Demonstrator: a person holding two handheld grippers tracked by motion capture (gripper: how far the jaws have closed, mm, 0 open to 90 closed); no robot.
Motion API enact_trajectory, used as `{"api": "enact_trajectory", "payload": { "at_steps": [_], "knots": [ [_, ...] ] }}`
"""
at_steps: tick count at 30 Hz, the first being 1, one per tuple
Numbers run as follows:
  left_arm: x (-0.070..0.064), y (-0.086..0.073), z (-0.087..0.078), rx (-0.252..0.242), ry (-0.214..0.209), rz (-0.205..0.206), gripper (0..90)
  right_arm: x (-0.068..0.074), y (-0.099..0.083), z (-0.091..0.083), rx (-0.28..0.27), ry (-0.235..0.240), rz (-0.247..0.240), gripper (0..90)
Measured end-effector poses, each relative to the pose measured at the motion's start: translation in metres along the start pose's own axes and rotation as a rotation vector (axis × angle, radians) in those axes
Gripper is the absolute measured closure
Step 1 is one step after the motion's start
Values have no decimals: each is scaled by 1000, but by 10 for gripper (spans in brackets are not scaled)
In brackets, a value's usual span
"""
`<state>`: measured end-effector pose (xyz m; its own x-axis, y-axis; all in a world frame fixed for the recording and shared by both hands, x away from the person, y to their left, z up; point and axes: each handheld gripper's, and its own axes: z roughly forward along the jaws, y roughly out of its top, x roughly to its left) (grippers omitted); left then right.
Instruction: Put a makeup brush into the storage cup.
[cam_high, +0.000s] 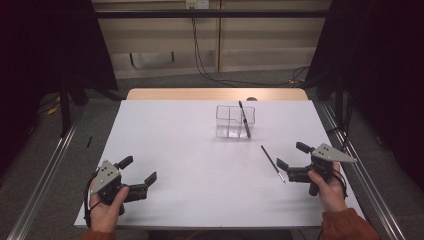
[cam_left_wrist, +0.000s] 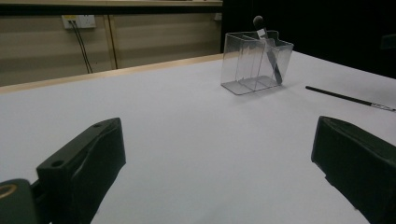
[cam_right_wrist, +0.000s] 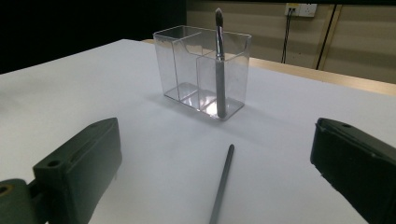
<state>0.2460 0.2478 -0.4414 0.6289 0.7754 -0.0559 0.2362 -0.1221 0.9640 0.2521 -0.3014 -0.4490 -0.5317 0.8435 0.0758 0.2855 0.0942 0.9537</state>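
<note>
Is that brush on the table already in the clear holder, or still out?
Out. The brush lies flat on the white table, apart from the clear holder, which holds another brush.

Clear glossy plastic organizer (cam_right_wrist: 201, 74) on a smooth matt white tabletop (cam_high: 190, 165) — wood-look at its far edge; the fingers (cam_right_wrist: 79, 163) are matt black plastic.

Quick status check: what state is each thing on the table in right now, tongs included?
Clear organizer: upright on the table, one brush inside.
Brush in organizer: standing on end, bristles up, leaning on the rim.
Loose brush: flat on the table, untouched.
Left tongs: open, empty.
Right tongs: open, empty, beside the loose brush.
</note>
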Motion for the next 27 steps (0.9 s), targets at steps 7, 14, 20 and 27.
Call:
{"api": "enact_trajectory", "payload": {
  "at_steps": [7, 14, 20, 27],
  "knots": [
    [0, 0, -5, -4, 3, 1, 27, 2, -6, -14, -17, -25, -11, 19],
    [-1, 0, -5, -7, -2, 0, 27, 1, -12, -17, -5, -20, 1, 20],
    [0, 0, -3, 0, -3, 12, 27, 1, -11, -16, -8, -13, 9, 18],
    [1, 0, -3, 3, -9, 9, 25, 1, -8, -10, -5, 3, 6, 16]
  ]
}}
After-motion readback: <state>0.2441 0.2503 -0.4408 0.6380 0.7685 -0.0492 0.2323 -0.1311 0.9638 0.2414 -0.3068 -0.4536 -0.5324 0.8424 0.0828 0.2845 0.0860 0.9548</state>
